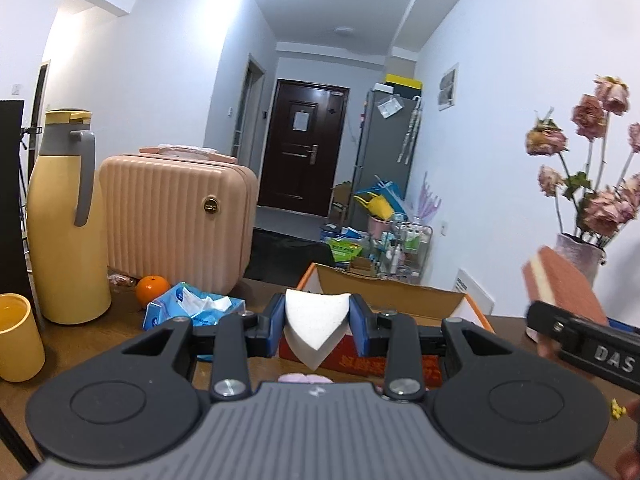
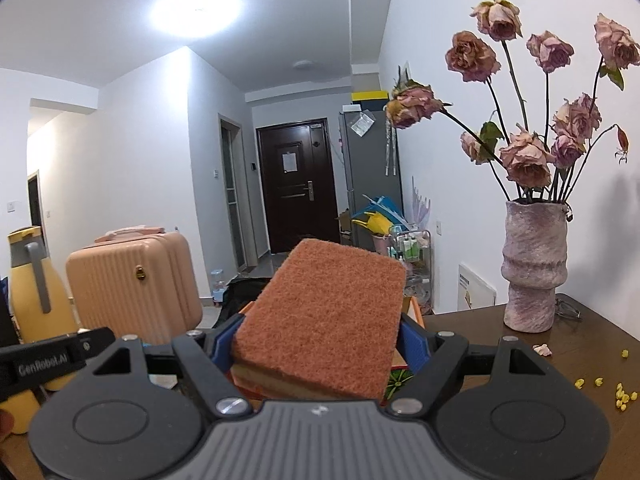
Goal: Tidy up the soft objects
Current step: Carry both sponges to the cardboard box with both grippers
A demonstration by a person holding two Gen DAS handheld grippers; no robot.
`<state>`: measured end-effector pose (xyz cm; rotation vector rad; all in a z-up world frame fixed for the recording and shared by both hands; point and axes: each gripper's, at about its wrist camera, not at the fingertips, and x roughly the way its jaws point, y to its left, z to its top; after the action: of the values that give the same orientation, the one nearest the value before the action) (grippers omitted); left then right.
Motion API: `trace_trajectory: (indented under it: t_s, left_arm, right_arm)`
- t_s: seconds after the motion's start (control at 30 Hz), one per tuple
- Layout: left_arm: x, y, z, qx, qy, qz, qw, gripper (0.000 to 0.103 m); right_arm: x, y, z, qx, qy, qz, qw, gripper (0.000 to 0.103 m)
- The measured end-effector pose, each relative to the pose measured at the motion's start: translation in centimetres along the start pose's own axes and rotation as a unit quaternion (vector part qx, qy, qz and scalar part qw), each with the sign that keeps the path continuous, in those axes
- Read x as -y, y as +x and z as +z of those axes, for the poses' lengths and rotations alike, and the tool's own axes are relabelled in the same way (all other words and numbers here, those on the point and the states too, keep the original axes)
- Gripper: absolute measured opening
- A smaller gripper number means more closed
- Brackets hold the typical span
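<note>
The left tool [image 1: 317, 322] is pinching a white sponge wedge [image 1: 315, 320] between its blue pads, held above the wooden table [image 1: 92, 344] just before an open cardboard box [image 1: 400, 300]. The right tool [image 2: 318, 340] is clamped on an orange scouring sponge [image 2: 328, 320], scrubby face up, also in the air, probably over the same box. A vase of dried roses [image 2: 534, 268] stands at right.

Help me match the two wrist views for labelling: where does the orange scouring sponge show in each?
Left wrist: orange scouring sponge at the right edge, held by the right gripper.
Right wrist: sponge centre, clamped between the blue pads.
Shared landmark: dark door.
</note>
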<state>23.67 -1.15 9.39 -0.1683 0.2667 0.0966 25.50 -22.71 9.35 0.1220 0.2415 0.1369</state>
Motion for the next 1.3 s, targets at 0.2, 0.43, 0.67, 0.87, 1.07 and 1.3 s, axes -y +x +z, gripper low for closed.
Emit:
trace_trajectory:
  t_s: [0.2,0.43,0.67,0.87,1.07,1.3]
  left_arm:
    - [-0.1,1.9,0.8,0.003,-0.008,0.007,0.9999,0.035]
    - [0.3,4.2,1.4,0.005,-0.005,0.006,1.0,0.035]
    - [0.5,6.6,1.9,0.005,-0.001,0.009,1.0,0.035]
    - [0.7,8.3,2.6,0.009,0.003,0.01,0.9999,0.035]
    - [1.1,10.5,3.1,0.008,0.011,0.009,0.9999,0.035]
    - [1.5,13.0,3.3,-0.002,0.019,0.01,0.9998,0.035]
  right_arm:
    - [0.6,1.7,0.6,-0.004,0.004,-0.003,1.0,0.078]
    - [0.9,4.2,1.0,-0.016,0.002,0.001,1.0,0.078]
    - [1.0,6.9,1.2,-0.026,-0.005,0.0,1.0,0.078]
    - [1.2,9.0,1.5,-0.034,-0.01,-0.002,0.999,0.078]
    - [1.4,11.2,1.7,-0.041,-0.017,-0.006,0.999,0.078]
    - [1.5,13.8,1.7,-0.054,-0.028,-0.013,0.998,0.078]
